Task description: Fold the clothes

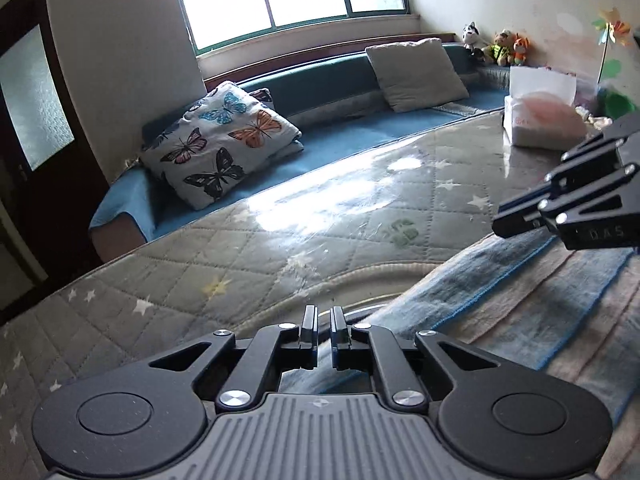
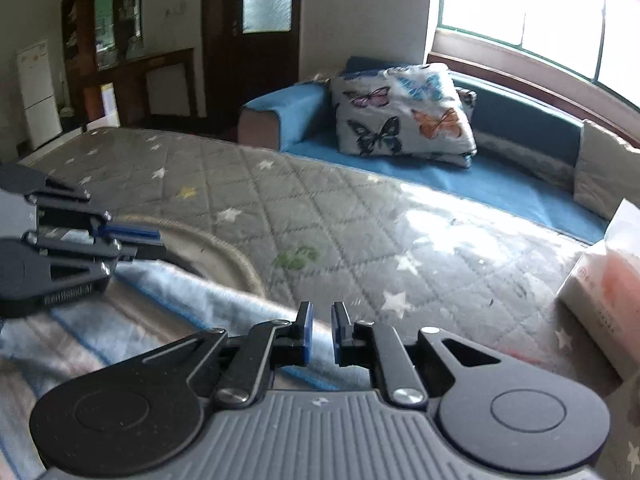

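- a fuzzy blue-and-pink striped garment (image 1: 520, 304) lies on the grey quilted star-print mattress (image 1: 248, 240), at its near edge.
- the left gripper (image 1: 324, 316), jaws nearly together, sits at the garment's left edge; whether it pinches fabric is unclear.
- the right gripper (image 2: 322, 312), jaws nearly together, sits at the garment's far edge; its grip is equally unclear.

The striped garment (image 1: 520, 300) is running off the frame's right edge, its type staying unclear; the left gripper (image 1: 324, 320) is hiding the garment's near edge, leaving any grip unconfirmed.
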A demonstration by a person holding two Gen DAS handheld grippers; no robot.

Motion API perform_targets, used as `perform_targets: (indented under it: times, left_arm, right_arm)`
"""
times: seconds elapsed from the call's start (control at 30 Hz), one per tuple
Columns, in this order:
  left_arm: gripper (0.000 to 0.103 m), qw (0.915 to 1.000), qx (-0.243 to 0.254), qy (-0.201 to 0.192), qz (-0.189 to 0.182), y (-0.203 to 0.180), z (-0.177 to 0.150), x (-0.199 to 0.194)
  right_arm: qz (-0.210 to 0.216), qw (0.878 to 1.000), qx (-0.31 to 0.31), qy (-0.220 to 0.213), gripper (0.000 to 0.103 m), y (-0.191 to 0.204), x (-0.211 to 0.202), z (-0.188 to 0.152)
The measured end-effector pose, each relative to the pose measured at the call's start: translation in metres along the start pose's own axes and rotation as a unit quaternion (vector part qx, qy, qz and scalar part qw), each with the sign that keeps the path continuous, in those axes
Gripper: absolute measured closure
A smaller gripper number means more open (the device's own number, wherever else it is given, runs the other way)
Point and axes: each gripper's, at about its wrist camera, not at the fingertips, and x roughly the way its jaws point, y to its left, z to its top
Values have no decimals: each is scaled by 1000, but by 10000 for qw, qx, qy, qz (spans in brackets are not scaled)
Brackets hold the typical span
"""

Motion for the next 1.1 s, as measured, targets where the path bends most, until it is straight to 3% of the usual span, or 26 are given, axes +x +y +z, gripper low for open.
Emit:
perform_targets:
  times: [0.1,0.27,0.5,0.8,1.1]
  left_arm:
    - [95,9998,-13,84,-203,3,-6,-6]
    - [95,9993,-97,359,-89,6,-13,5]
    - [81,9992,-235,308,68,19,-18,4]
    - [64,9965,-346,369,670,47,-33,-4]
    - [53,9915,-656,516,996,64,-37,-22]
  right_arm:
    - [104,9998,-34,144,93,-1,-1,-4]
    - [100,9993,273,243,93,-14,6,-13]
    - [-361,9966,705,226,89,-52,0,-26]
    - [-681,9936,870,228,89,-78,-6,-31]
    - [-719,9941,783,205,77,-69,-34,-26]
